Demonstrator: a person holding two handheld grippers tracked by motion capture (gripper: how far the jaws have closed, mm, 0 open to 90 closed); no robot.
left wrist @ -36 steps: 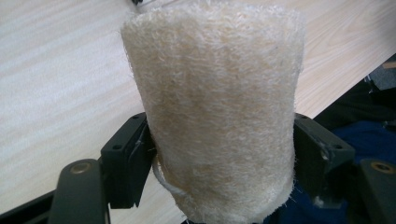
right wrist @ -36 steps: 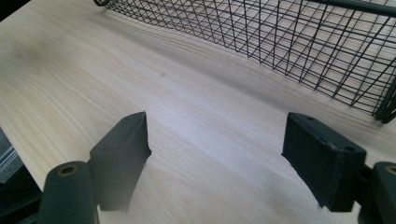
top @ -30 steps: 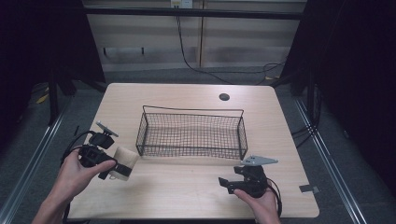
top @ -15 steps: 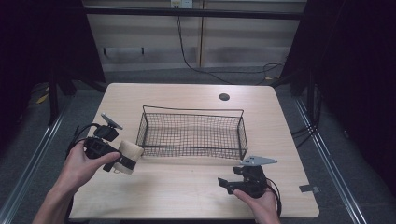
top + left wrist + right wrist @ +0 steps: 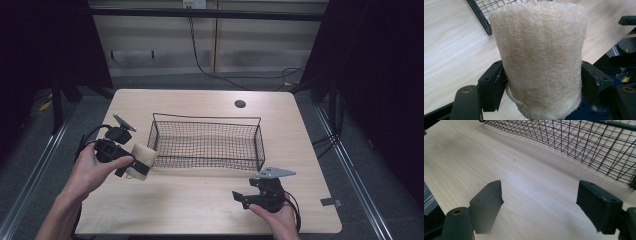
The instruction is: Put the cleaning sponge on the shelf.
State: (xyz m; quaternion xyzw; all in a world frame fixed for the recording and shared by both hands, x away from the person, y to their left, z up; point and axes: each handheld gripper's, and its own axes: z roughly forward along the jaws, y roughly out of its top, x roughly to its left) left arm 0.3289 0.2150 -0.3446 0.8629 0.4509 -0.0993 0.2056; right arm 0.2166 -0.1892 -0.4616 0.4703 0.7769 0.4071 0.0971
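While clamped in left gripper (image 5: 131,165) fingers, loofah (image 5: 139,161) beside empty wire basket (image 5: 206,143); right gripper (image 5: 239,197) fingers wide.

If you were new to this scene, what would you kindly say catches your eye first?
The black wire basket at the table's centre draws the eye first. At its left end, the left hand-held gripper clamps a pale, fibrous loofah-like roll. The right hand-held gripper rests open near the front edge.
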